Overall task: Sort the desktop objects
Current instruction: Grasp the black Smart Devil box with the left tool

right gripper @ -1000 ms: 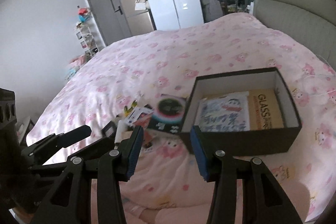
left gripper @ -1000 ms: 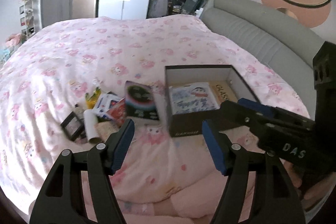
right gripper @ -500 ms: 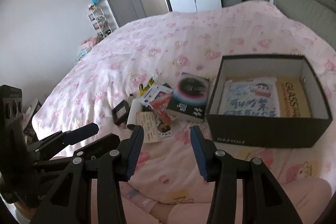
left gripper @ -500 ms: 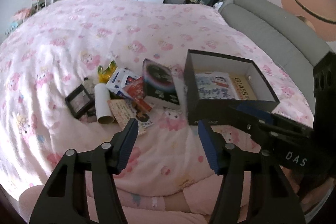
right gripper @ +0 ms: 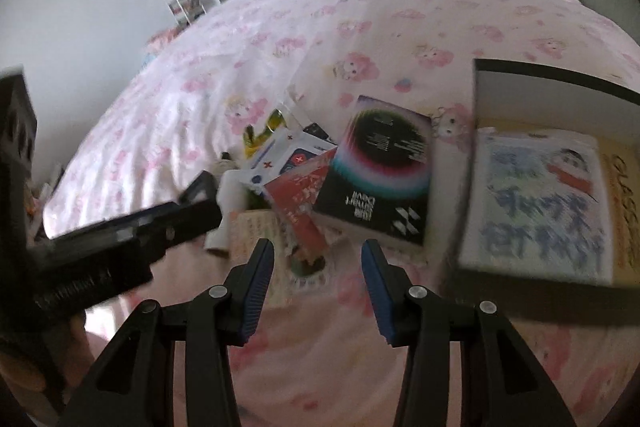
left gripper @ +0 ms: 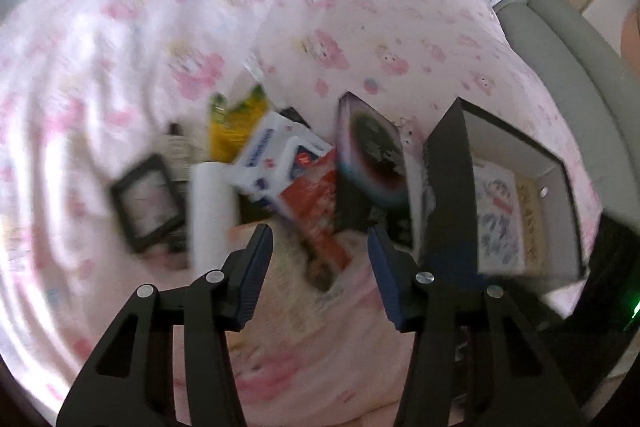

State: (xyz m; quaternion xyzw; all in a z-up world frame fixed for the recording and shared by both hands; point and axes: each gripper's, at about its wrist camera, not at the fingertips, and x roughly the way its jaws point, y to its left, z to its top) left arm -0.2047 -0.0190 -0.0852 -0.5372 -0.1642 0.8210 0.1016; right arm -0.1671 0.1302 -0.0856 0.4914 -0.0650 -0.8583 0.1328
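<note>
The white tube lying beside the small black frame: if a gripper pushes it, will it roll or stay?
The white tube looks round and lies on its side, so it would probably roll. The soft pink bedspread may slow it. The black frame and boxes close by could stop it soon.

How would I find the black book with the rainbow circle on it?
Start at the big black box standing open on the pink bedspread. Just to its left, beside the box wall, lies the black book, at the right end of a pile of small things. It is the biggest and darkest in that pile, with a glowing ring of colours on its cover.
</note>
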